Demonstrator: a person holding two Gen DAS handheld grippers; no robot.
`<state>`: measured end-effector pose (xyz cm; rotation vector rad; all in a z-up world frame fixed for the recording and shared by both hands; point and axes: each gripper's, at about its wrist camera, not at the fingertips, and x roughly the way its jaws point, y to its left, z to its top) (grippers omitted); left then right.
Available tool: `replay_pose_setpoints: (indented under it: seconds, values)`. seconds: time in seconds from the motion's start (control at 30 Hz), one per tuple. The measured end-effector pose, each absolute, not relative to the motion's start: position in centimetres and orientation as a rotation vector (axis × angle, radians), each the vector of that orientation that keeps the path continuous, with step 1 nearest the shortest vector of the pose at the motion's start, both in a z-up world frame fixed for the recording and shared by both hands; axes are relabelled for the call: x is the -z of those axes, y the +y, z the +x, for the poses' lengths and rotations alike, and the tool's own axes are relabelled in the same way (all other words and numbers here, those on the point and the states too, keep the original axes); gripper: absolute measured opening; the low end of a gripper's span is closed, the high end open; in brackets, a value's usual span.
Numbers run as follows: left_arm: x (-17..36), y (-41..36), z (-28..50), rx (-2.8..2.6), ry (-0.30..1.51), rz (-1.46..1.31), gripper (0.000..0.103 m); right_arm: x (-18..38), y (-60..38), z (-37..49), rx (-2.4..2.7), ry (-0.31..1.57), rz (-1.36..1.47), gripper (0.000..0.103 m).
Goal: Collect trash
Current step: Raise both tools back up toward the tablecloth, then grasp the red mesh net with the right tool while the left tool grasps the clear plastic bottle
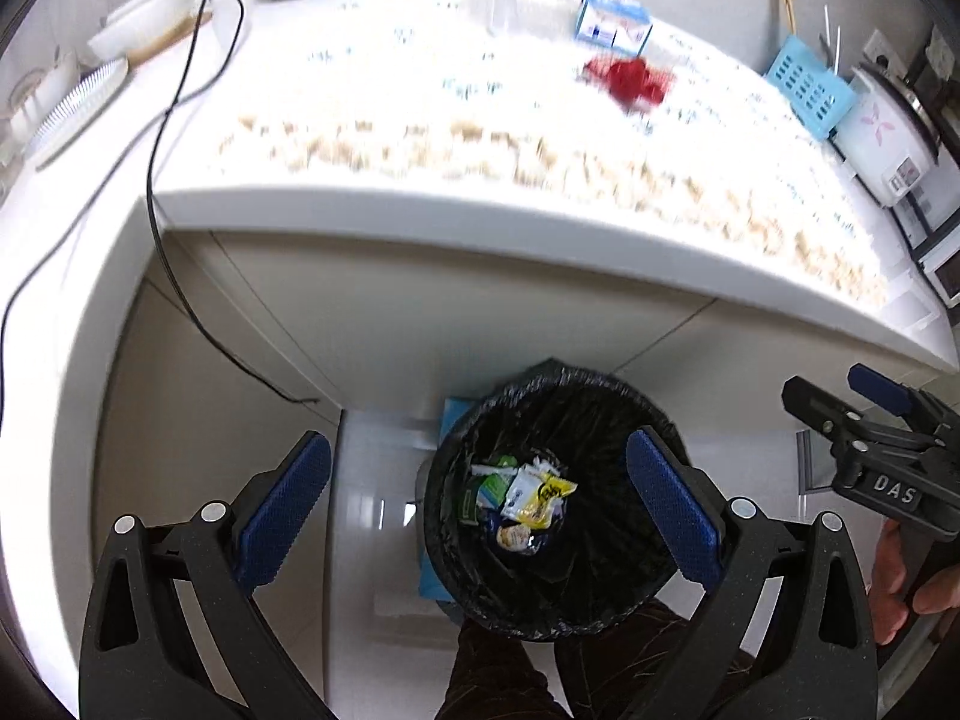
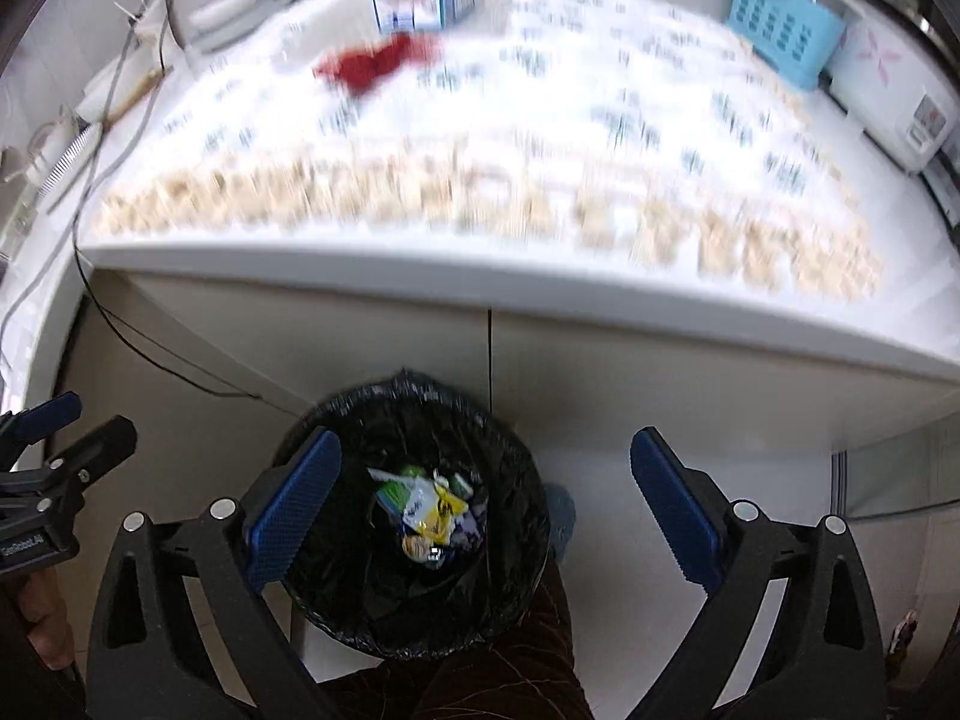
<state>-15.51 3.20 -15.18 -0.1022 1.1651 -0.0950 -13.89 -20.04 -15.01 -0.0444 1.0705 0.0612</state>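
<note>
A round bin lined with a crinkled black plastic bag (image 1: 558, 504) stands on the pale floor just in front of the white counter's cabinet face. At its bottom lies a small heap of crumpled wrappers (image 1: 528, 495), yellow, green and white; the same heap (image 2: 429, 510) shows in the right wrist view, though the print on them is too small to read.

The left gripper (image 1: 478, 507) hangs above the bin pointing down into it, its blue-padded fingers (image 1: 282, 513) spread wide with nothing between them; the right-hand finger overlaps the bin's rim. The right gripper (image 2: 486, 507) is likewise aimed downward with its fingers (image 2: 675, 507) far apart and empty, its left finger over the bin's rim and its right finger over bare floor. Each gripper appears at the edge of the other's view, partly cut off, with a bit of the person's hand (image 1: 900, 588) on the handle.

On the white patterned countertop (image 1: 420, 120), well apart from the bin, lies a crumpled red object (image 1: 630, 81), blurred so that its nature cannot be told. Just behind it sits a blue-and-white carton (image 1: 612, 24). To the right are a light-blue perforated plastic basket (image 1: 807, 87) and a white rice cooker (image 1: 882, 138). A black cable (image 1: 180, 90) trails across the counter's left end and down its front. Both views are motion-blurred across the counter. Dark brown trousers (image 1: 498, 672) fill the bottom edge, cut off.
</note>
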Motion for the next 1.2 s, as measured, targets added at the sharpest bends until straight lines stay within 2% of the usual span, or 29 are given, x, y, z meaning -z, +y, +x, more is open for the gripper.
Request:
replay_pose_setpoints:
  seconds: [0.53,0.87,1.2]
  values:
    - [7.9,4.4,-8.7,0.069,1.106,-0.089,0.097,6.5,-17.6,-7.7,-0.136,0.972,-0.105,0.092]
    - [6.8,5.6,-2.6,0.036,1.106,-0.111,0.097,6.2,-15.6,-1.5,-0.176,1.008,-0.125,0.086]
    - [7.5,6.2,5.1,0.007,1.124,-0.129,0.097,8.6,-13.6,6.1,-0.203,1.086,-0.093,0.075]
